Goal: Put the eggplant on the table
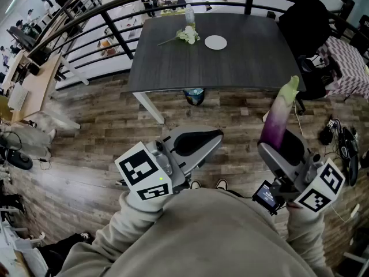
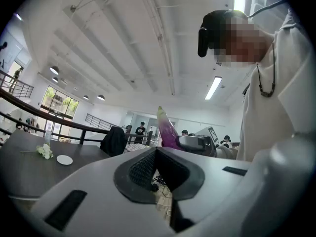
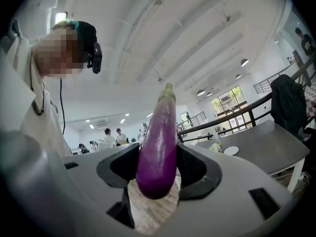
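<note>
A long purple eggplant [image 1: 277, 119] with a pale green tip stands upright in my right gripper [image 1: 282, 146], whose jaws are shut on its lower end; in the right gripper view the eggplant [image 3: 159, 147] fills the gap between the pads. The dark grey table [image 1: 213, 53] lies ahead of me, well beyond both grippers. My left gripper [image 1: 196, 143] hangs over the wooden floor at the left, its jaws shut with nothing between them. In the left gripper view the left gripper [image 2: 157, 169] shows closed pads, and the eggplant [image 2: 167, 129] rises behind them.
On the table stand a white plate [image 1: 215, 42], a small bunch of white flowers [image 1: 187, 35] and a bottle [image 1: 189, 15]. A dark railing [image 1: 109, 10] curves behind the table. A black chair with a jacket [image 1: 308, 22] is at the table's right end. Cables and bags lie at right.
</note>
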The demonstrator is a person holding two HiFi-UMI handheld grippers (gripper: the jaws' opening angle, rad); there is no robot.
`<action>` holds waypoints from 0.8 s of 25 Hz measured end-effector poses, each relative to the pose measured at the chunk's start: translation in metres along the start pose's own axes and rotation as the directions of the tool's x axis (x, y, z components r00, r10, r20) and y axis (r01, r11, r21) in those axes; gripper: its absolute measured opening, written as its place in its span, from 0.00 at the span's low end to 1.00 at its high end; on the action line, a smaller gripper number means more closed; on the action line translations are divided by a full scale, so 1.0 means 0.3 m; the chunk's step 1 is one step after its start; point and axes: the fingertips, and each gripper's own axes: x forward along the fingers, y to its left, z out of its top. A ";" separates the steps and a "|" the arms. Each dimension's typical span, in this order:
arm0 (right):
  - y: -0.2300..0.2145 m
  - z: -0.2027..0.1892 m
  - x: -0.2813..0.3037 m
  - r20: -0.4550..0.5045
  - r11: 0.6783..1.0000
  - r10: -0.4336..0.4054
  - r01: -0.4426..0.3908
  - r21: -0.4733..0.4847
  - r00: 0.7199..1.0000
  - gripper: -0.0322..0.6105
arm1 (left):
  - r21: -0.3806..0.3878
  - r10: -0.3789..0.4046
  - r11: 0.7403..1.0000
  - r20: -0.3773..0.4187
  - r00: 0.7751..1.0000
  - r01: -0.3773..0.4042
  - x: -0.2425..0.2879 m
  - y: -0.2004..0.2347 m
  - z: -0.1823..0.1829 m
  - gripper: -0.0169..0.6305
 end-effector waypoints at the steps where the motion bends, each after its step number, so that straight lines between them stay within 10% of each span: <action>1: 0.009 0.011 -0.002 0.002 1.000 0.005 -0.005 -0.005 1.000 0.44 | 0.002 -0.004 1.000 0.002 1.000 0.004 0.002 -0.001 0.008 0.03; 20: -0.093 0.093 -0.060 0.025 0.999 0.000 -0.001 0.049 1.000 0.44 | 0.005 -0.045 0.999 -0.049 0.998 0.045 0.167 -0.030 -0.029 0.03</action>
